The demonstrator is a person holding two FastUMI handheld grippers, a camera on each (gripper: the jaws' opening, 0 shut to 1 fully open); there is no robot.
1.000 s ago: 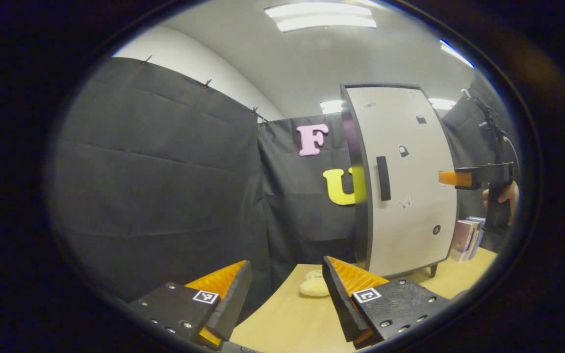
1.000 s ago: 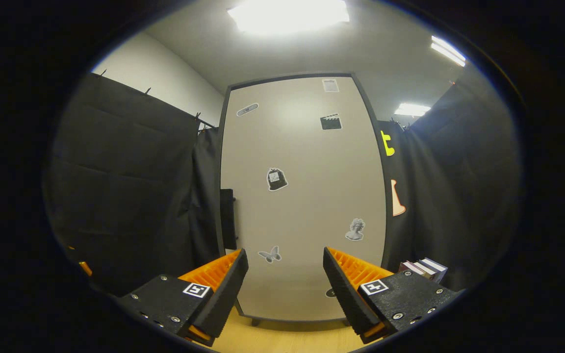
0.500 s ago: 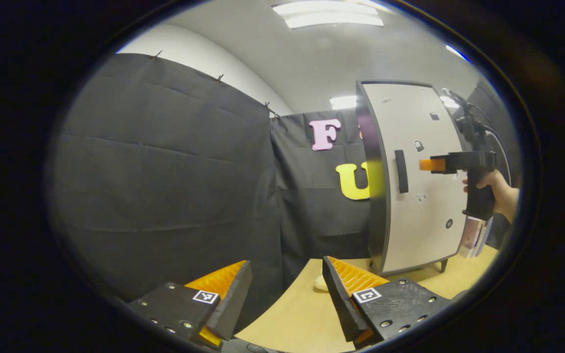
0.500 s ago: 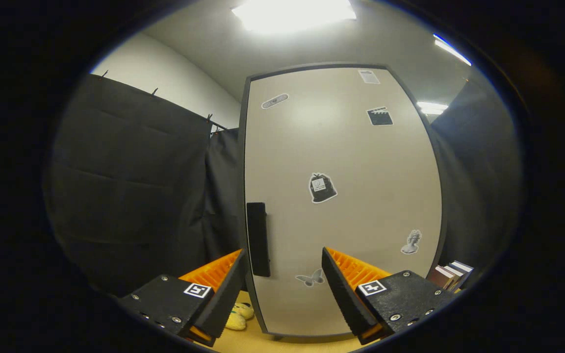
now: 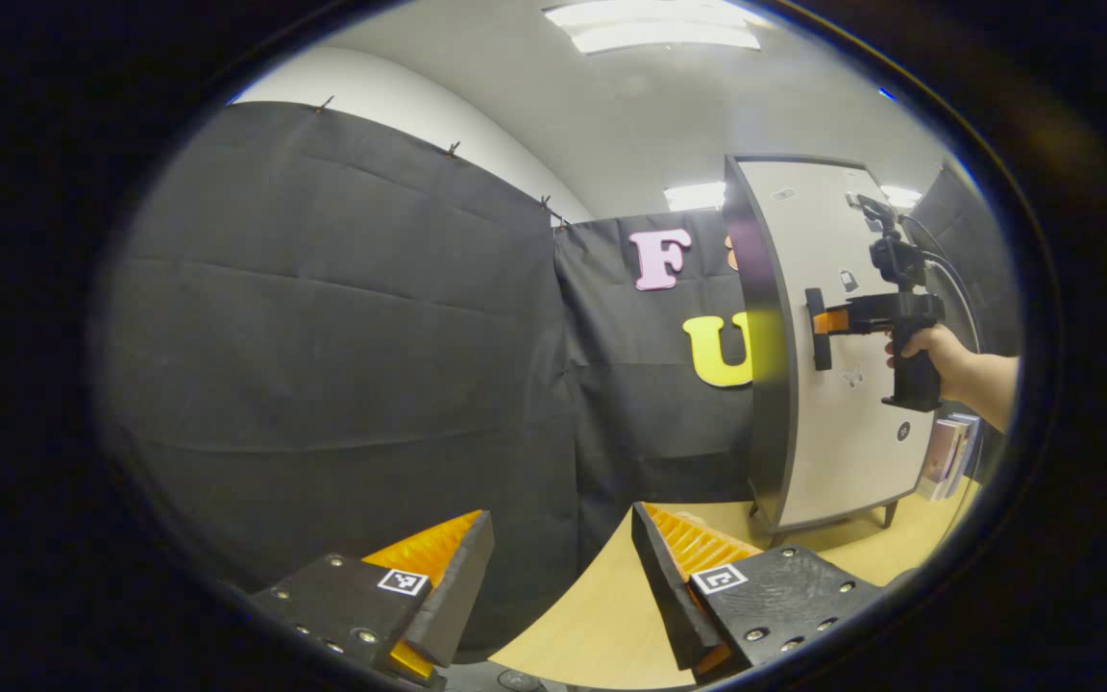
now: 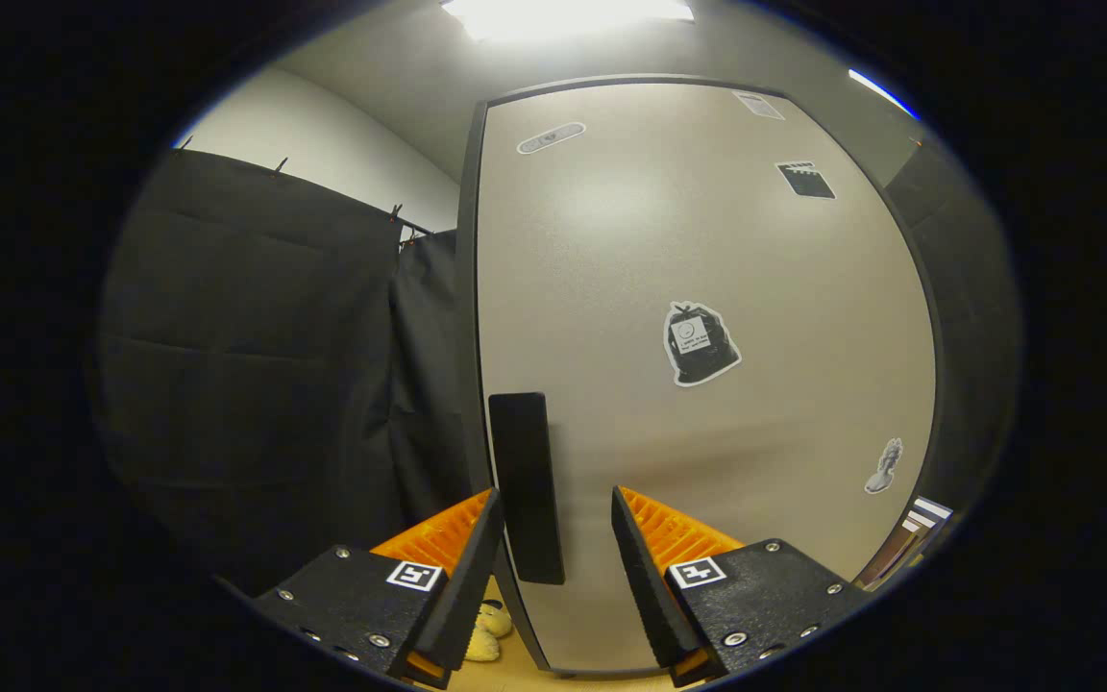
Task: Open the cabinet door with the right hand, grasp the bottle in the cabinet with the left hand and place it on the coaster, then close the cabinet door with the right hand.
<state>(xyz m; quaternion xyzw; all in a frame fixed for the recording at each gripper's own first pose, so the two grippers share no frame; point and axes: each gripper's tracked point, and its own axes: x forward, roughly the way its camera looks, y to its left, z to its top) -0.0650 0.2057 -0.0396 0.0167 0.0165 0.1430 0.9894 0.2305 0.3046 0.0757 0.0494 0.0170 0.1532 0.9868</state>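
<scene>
On wooden table (image 5: 611, 615): closed cabinet (image 5: 851, 384) | right gripper (image 6: 546, 557) fingers spread astride handle (image 6: 525, 485); left gripper (image 5: 561, 586) fingers spread, empty

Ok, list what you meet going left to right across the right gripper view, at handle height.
Black cloth booth wall → dark edge of the cabinet → black upright bar handle → pale grey cabinet door → black bag-shaped sticker → small grey bust sticker.
</scene>
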